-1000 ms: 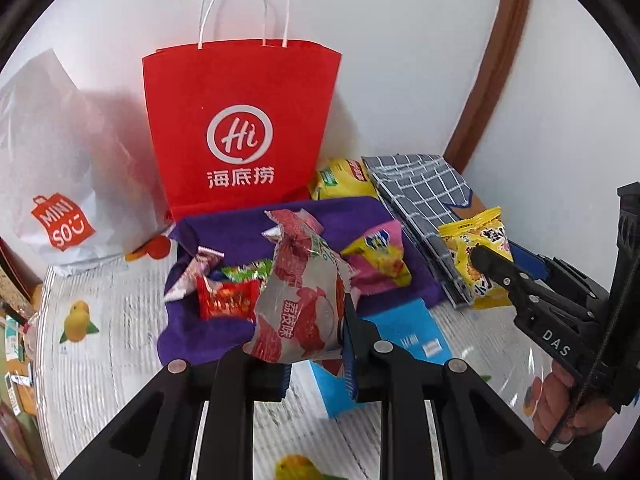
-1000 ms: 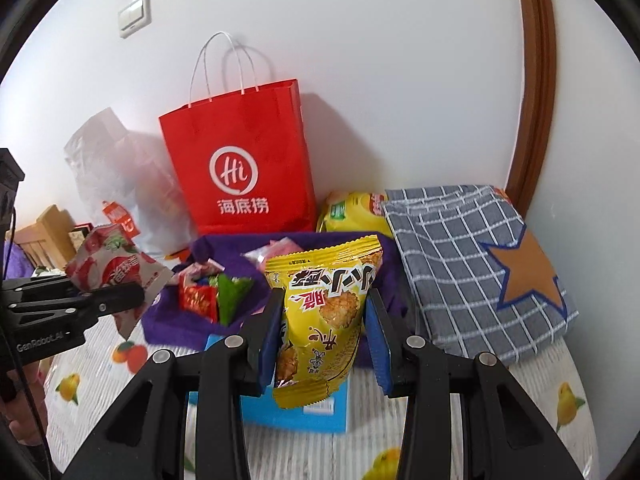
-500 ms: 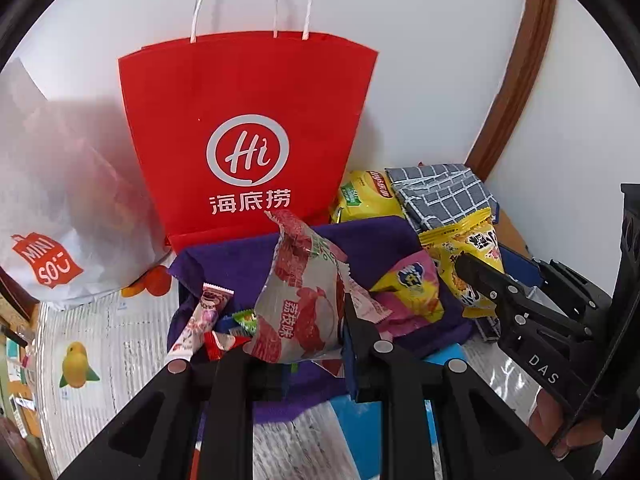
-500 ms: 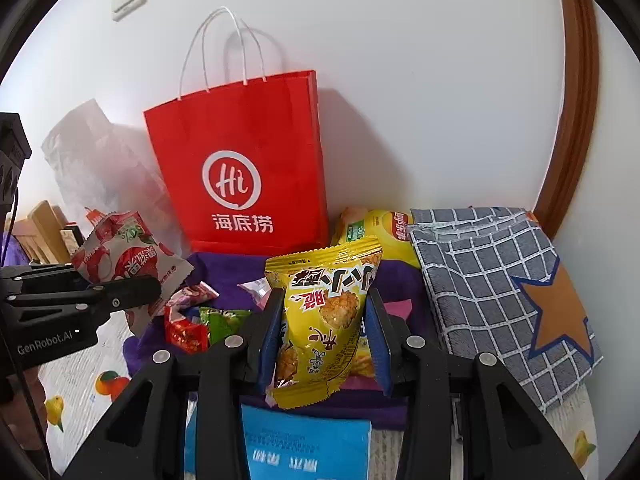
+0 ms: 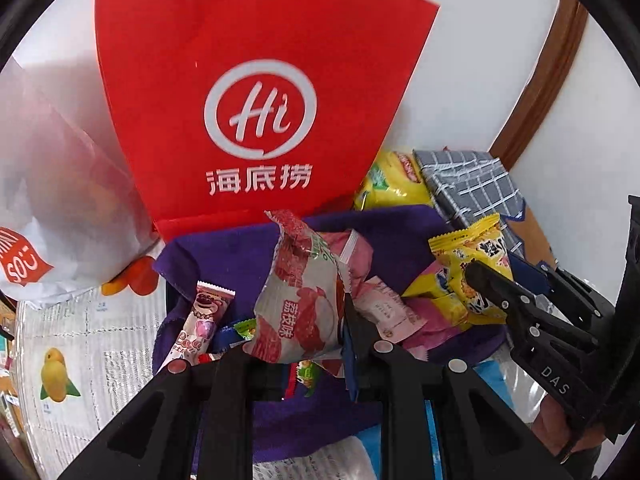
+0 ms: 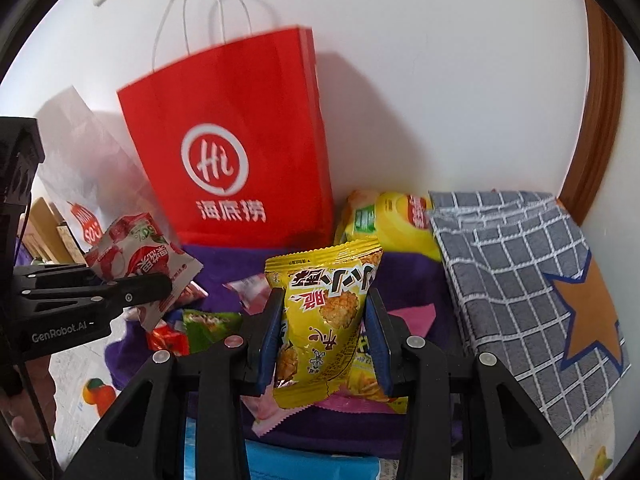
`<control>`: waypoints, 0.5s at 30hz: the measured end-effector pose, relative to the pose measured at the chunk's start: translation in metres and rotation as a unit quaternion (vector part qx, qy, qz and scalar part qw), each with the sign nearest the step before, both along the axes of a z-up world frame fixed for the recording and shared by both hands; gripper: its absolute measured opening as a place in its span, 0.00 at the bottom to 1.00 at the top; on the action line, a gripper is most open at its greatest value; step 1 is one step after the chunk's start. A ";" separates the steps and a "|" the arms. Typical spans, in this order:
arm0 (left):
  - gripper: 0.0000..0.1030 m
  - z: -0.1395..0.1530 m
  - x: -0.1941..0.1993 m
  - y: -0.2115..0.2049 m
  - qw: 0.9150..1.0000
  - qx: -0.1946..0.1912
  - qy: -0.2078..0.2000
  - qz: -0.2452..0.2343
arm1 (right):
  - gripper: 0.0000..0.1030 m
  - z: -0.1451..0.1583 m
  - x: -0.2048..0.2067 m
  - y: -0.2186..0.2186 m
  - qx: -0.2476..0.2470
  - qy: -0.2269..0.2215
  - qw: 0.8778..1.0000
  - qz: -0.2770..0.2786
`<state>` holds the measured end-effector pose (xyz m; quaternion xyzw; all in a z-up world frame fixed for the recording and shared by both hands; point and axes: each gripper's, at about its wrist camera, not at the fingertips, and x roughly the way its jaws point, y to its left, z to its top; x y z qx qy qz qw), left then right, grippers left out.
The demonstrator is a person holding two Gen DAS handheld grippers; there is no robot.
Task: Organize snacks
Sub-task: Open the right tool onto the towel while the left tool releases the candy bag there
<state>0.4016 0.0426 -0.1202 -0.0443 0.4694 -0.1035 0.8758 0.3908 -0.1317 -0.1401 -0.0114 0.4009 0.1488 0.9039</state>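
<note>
My left gripper (image 5: 298,340) is shut on a red-and-white lychee snack packet (image 5: 300,300), held just above the purple cloth (image 5: 240,264). The same packet (image 6: 140,260) shows at the left of the right wrist view, in the left gripper (image 6: 160,280). My right gripper (image 6: 324,332) is shut on a yellow snack packet (image 6: 324,320), which also appears at the right of the left wrist view (image 5: 472,264). Several small snacks lie on the cloth, among them a pink bear-print bar (image 5: 200,320). A red paper bag (image 5: 256,100) stands right behind the cloth.
A white plastic bag (image 5: 52,200) sits left of the red bag (image 6: 232,140). A yellow chip bag (image 6: 392,224) and a folded grey checked cloth with an orange star (image 6: 520,288) lie at the right by the wall. A blue box (image 6: 312,464) lies under the grippers.
Both grippers have moved forward and down toward the purple cloth and red bag, each keeping its packet. The red bag now fills much more of both views.
</note>
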 end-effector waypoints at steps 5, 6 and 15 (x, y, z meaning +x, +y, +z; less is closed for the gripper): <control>0.19 -0.016 0.006 0.006 1.000 -0.006 0.020 0.007 | 0.38 -0.015 0.004 0.001 0.001 0.011 1.000 0.004; 0.19 -0.018 0.007 0.007 1.000 -0.005 0.023 0.008 | 0.38 -0.017 0.003 0.001 0.000 0.011 1.000 0.006; 0.19 -0.044 0.016 0.001 0.999 0.000 0.048 0.003 | 0.38 -0.038 0.007 0.007 -0.010 0.028 0.999 0.017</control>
